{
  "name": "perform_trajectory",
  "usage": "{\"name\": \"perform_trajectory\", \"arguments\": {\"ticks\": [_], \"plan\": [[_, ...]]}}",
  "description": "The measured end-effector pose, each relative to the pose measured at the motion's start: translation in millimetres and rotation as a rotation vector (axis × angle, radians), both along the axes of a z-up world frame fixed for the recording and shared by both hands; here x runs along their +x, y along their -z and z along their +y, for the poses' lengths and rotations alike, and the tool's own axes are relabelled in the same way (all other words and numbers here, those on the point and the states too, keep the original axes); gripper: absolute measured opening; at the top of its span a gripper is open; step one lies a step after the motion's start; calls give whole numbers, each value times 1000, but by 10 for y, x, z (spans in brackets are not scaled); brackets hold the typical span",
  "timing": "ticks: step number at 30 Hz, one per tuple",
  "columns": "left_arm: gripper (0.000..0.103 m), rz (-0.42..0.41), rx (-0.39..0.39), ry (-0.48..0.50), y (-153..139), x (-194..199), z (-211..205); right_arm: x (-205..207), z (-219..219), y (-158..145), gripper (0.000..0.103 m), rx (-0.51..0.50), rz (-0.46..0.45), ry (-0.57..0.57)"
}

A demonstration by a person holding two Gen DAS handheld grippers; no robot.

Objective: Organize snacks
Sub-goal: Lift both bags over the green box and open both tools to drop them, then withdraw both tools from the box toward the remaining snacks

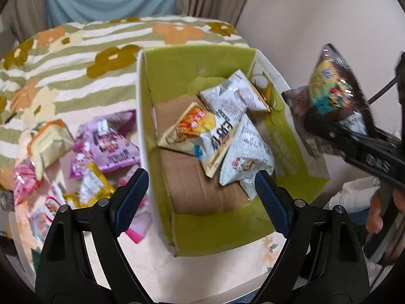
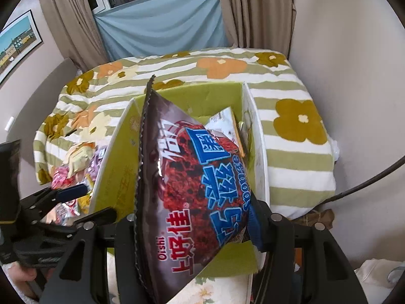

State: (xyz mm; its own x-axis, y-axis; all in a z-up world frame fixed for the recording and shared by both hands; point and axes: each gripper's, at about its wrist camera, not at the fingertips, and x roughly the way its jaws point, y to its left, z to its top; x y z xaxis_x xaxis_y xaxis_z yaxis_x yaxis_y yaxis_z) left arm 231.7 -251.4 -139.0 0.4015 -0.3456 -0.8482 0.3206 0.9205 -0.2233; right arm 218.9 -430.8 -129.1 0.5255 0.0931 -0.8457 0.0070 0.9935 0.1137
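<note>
A green-lined cardboard box (image 1: 288, 136) stands open on the bed and holds several snack packets (image 1: 222, 136). My left gripper (image 1: 202, 197) is open and empty, low over the box's near left wall. My right gripper (image 2: 195, 230) is shut on a dark brown Oishi snack bag (image 2: 192, 192) and holds it above the box (image 2: 121, 157). That bag (image 1: 334, 96) shows at the right of the left wrist view, beyond the box's right wall. Loose packets (image 1: 106, 139) lie on the bed left of the box.
The bed has a green-striped flower blanket (image 1: 76, 58). A wall (image 1: 316, 25) runs along the right of the bed. Curtains (image 2: 253, 10) and a blue cloth (image 2: 162, 27) hang behind. A white bag (image 1: 354, 197) lies at the lower right.
</note>
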Motion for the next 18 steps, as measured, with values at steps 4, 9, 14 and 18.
{"name": "perform_trajectory", "arguments": {"ticks": [4,9,14,18], "plan": [[85,-21,-2,-2,-83,25,65,219,22,90,53,-17,6,16],[85,-26,4,-2,-94,68,119,294,26,155,88,-22,-11,38],[85,-14,-6,-3,-54,46,138,136,16,101,92,-7,-49,44],[85,-23,3,1,-67,10,99,25,-42,78,92,16,-49,52]]}}
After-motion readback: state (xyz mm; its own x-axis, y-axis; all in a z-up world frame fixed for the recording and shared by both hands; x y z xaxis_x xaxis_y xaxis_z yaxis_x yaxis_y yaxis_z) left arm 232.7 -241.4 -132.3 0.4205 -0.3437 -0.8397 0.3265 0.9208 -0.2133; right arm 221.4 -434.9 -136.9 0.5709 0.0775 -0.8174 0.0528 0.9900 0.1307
